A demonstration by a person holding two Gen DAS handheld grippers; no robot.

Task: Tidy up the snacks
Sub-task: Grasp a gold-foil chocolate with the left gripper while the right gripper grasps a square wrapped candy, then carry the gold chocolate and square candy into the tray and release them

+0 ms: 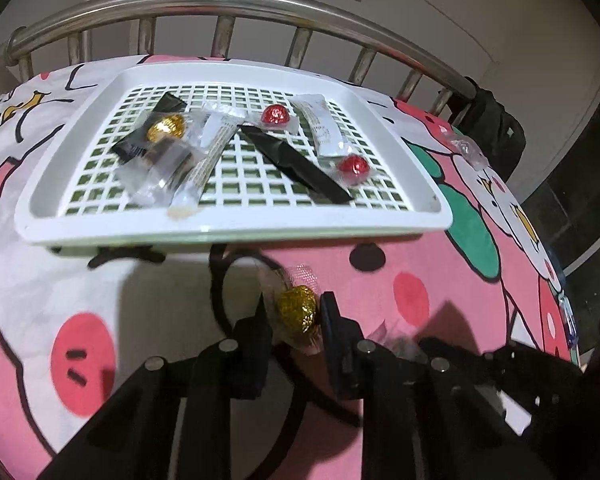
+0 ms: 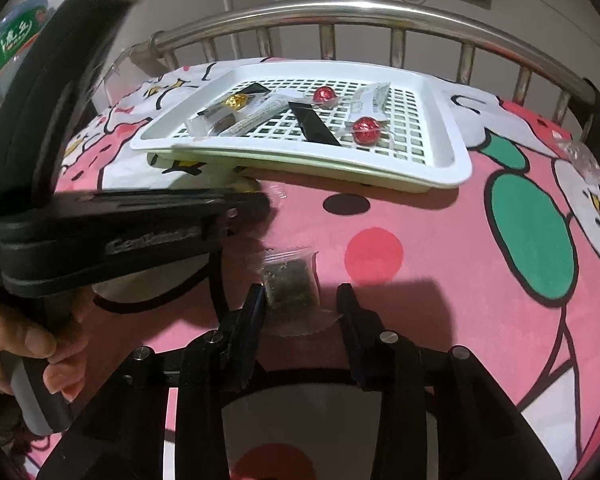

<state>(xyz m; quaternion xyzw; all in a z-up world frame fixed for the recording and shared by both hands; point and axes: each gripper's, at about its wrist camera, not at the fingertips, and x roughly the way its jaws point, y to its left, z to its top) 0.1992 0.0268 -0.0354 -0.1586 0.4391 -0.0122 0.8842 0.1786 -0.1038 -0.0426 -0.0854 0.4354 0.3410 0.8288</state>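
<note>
Pinching crinkly gold foil ball (image 1: 297, 307): left claw (image 1: 294, 312); right claw (image 2: 302, 300) open around clear packet (image 2: 291, 286).

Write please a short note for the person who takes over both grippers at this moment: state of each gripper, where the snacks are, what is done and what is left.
Left gripper: shut on a gold candy, held above the bedsheet, just short of the white tray.
Right gripper: open, fingers either side of a dark snack packet lying on the sheet; not gripped yet.
Done: the tray holds a gold candy, two red candies, a black stick packet and several white and clear packets.
Left: drop the held candy in the tray, pick up the dark packet, then the clear wrapper at the sheet's far right edge.
</note>
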